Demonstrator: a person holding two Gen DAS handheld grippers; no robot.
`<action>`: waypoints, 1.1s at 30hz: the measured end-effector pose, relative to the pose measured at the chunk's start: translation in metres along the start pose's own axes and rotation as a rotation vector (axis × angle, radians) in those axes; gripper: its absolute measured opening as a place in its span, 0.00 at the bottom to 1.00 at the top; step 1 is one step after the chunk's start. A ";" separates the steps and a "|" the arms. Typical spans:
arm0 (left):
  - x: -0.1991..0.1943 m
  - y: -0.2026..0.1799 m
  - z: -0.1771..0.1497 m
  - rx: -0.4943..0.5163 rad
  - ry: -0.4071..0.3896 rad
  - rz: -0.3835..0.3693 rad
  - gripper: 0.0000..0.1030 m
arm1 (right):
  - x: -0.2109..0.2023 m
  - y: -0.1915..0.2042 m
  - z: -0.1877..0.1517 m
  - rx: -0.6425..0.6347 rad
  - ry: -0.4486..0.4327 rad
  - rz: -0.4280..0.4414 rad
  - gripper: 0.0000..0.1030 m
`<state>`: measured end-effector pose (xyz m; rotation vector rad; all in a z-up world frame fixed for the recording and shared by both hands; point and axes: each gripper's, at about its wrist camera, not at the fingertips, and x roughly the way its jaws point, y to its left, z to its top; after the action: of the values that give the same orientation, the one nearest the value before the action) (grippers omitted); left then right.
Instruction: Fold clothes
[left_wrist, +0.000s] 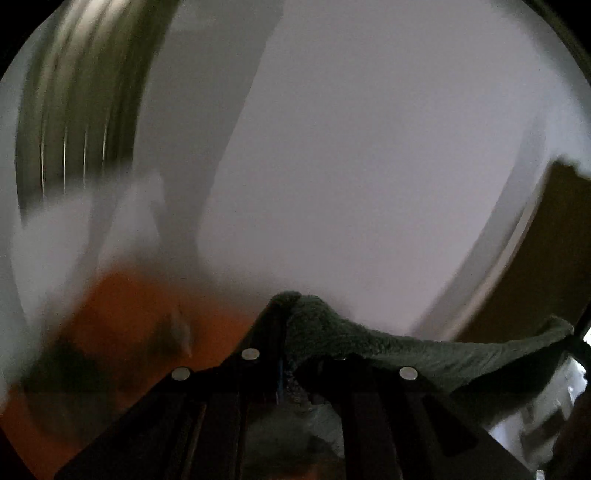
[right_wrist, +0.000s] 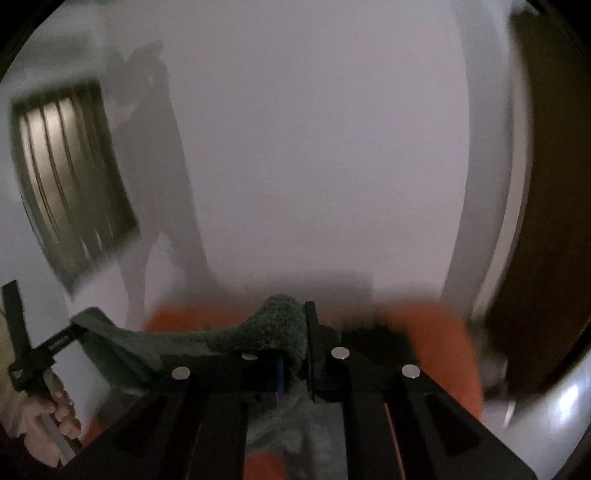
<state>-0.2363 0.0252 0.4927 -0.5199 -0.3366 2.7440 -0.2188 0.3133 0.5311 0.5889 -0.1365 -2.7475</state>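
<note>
Dark-green fleece cloth (left_wrist: 406, 350) is held aloft and stretched between both tools: the left gripper (left_wrist: 284, 325) and the right gripper (right_wrist: 295, 325) are each pinched onto an edge. Lifting and spreading is judged under way; lowering evenly onto the orange surface (right_wrist: 436, 332) is called for.

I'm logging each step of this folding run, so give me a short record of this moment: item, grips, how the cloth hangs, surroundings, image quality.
item: dark green fleecy cloth
left gripper: shut on one top corner of the cloth
right gripper: shut on the other top corner
cloth state: top edge stretched between the two grippers, sagging a little, the rest hanging below
below: orange surface, blurred
background: pale wall, window blind, brown door
person: a hand on the left gripper's handle
image quality: dim, motion blur
</note>
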 end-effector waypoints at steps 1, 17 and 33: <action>-0.029 -0.010 0.025 0.013 -0.059 -0.010 0.08 | -0.036 0.008 0.029 0.001 -0.114 0.000 0.07; -0.103 0.068 -0.124 -0.003 0.040 -0.149 0.11 | -0.112 0.010 -0.152 -0.063 -0.130 0.199 0.07; 0.031 0.241 -0.627 -0.294 0.900 0.061 0.11 | 0.098 -0.074 -0.645 0.291 0.843 0.180 0.07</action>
<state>-0.0846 -0.0798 -0.1541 -1.7483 -0.4764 2.2075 -0.0583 0.3338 -0.1056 1.6492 -0.3588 -2.1016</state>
